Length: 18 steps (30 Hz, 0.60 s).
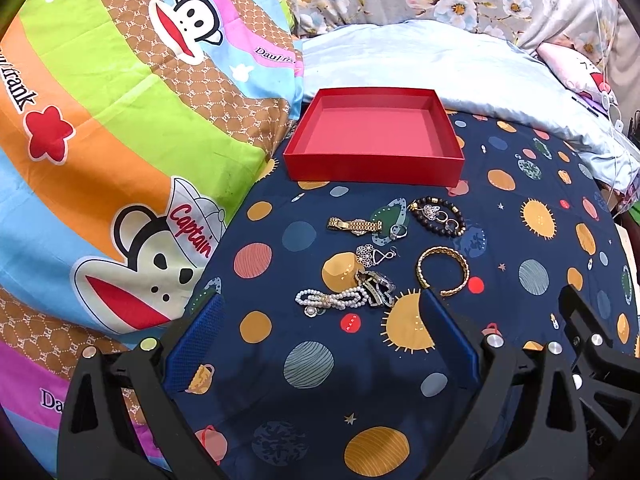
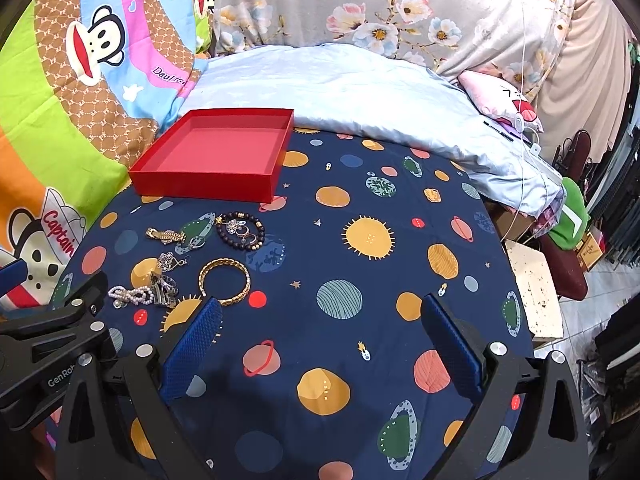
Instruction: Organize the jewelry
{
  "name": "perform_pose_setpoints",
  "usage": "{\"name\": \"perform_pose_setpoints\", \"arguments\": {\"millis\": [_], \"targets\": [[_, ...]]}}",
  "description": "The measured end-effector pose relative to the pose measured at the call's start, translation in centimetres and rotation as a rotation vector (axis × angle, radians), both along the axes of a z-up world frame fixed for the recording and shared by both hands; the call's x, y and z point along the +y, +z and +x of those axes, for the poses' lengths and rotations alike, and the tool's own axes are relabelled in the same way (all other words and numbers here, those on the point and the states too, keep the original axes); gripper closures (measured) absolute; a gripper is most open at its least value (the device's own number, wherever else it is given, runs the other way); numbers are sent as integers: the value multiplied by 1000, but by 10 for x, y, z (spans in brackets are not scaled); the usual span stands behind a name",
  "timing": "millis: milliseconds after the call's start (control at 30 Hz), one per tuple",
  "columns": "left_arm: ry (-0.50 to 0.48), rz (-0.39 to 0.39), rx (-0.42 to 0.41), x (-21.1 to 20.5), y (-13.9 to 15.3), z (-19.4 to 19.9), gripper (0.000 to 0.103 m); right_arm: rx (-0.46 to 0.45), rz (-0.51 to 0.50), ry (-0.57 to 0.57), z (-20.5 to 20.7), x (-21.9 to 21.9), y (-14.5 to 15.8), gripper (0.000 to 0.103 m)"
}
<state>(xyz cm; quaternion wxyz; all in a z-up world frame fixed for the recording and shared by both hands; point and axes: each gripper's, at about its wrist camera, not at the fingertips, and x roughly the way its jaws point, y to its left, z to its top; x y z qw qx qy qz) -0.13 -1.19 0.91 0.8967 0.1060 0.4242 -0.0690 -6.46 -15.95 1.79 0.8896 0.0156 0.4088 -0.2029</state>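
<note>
An empty red box (image 1: 374, 136) (image 2: 212, 156) sits on the navy planet-print sheet. In front of it lie a gold watch (image 1: 354, 225) (image 2: 166, 235), a dark bead bracelet (image 1: 438, 216) (image 2: 241, 230) with rings inside it, silver earrings (image 1: 374, 255), a gold bangle (image 1: 442, 270) (image 2: 224, 280), a pearl bracelet (image 1: 332, 300) (image 2: 130, 295) and a metal clasp piece (image 1: 378, 288). My left gripper (image 1: 320, 312) is open, just short of the pearl bracelet. My right gripper (image 2: 320, 314) is open and empty, right of the jewelry, its left finger (image 2: 194, 344) near the bangle.
A colourful monkey-print quilt (image 1: 120, 140) rises at the left. A pale blue blanket (image 1: 460, 68) and floral pillows (image 2: 380, 8) lie behind the box. The bed's right edge (image 2: 516, 280) drops to a cluttered floor with a white stool (image 2: 536, 288).
</note>
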Motion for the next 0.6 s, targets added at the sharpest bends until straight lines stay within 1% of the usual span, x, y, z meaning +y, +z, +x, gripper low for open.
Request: {"name": "perform_pose_setpoints", "arguments": {"millis": [600], "targets": [[1, -1, 1, 1, 0, 0, 8, 1, 0, -3, 1, 1, -2, 5]]}}
